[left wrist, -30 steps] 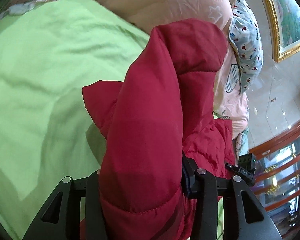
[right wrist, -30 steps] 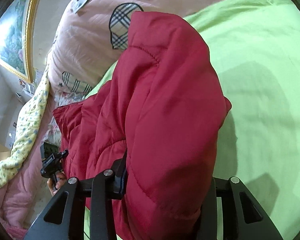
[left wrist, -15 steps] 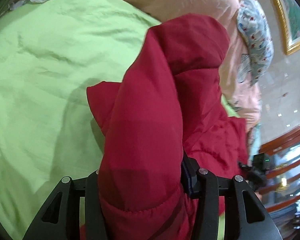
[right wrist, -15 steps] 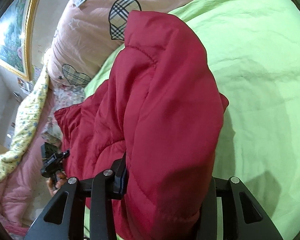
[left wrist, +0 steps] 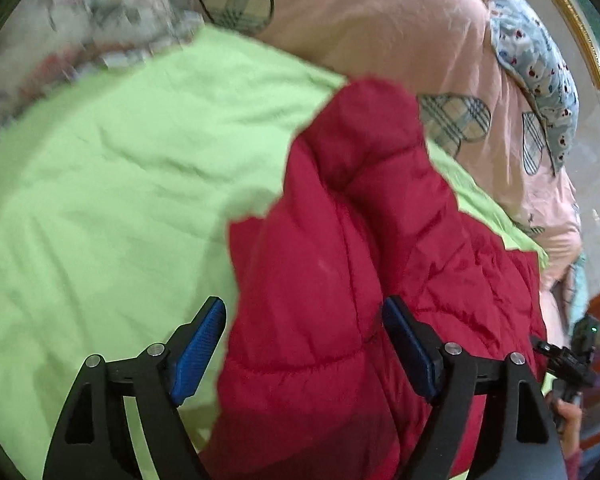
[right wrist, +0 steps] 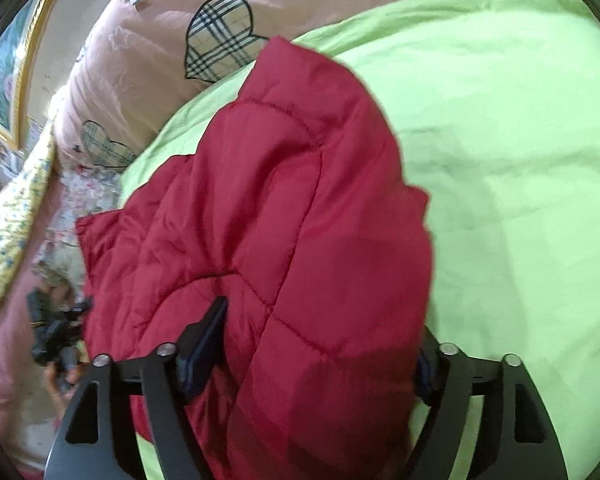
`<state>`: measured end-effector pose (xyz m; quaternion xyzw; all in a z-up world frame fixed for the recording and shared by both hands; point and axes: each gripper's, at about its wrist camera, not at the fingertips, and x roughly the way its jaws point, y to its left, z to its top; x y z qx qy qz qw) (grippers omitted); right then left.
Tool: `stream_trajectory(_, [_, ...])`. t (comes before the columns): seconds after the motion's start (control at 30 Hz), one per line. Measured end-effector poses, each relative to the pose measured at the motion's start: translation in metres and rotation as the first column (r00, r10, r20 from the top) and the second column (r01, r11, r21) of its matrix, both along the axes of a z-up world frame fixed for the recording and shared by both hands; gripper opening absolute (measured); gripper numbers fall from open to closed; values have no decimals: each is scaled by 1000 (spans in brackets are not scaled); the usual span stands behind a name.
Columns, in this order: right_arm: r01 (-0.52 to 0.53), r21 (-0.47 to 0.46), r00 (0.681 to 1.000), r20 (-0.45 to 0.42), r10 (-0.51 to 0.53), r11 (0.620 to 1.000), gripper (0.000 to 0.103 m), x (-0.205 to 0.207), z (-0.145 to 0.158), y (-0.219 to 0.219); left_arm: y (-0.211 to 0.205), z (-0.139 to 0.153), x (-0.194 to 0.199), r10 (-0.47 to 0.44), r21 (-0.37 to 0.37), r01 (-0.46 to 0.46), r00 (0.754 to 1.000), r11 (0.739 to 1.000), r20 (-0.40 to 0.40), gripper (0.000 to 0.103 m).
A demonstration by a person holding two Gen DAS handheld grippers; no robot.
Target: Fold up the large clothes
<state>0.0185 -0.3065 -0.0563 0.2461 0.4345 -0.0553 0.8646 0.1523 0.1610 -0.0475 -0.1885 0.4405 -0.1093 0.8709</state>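
A red quilted puffer jacket (left wrist: pixel 340 272) lies bunched on the light green bed sheet (left wrist: pixel 108 184). My left gripper (left wrist: pixel 304 316) is open; its blue pads (left wrist: pixel 198 344) stand apart from the fabric, which lies loose between them. The jacket also fills the right wrist view (right wrist: pixel 300 248). My right gripper (right wrist: pixel 320 332) is open too, its jaws spread on either side of the thick folded jacket, with the right finger mostly hidden behind it.
A pink duvet with plaid heart patches (left wrist: pixel 400 32) is piled at the head of the bed, with a blue dotted pillow (left wrist: pixel 540 76) behind. A gold picture frame (right wrist: pixel 4 80) hangs on the wall. A yellow floral cloth (right wrist: pixel 8 216) lies at the left.
Both grippers opened and let go of the jacket, which settled lower onto the sheet. Both cameras shifted and the views are blurred by motion.
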Motion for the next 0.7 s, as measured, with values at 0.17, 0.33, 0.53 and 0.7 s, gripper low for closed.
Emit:
stream_trajectory(0.17, [89,-212,995,73,-75,973,92,-15,27,4,-11,25,-17,7,55,-11,997,998,73,88])
stream_trajectory(0.33, [66,-304,995,91,-40,950,99,-5,37,19,-36,20,-20,-73,100,69,996,993,45,90])
stream_trajectory(0.53, [-14,-349,1000,-15,9,937,74,25,15,39,-65,1,-8,-117,198,117,993,973,-13,73])
stream_trajectory(0.7, [-13,-434,1000,-10,9,901,23,30,17,54,-73,9,-5,-140,197,138,990,971,-4,37])
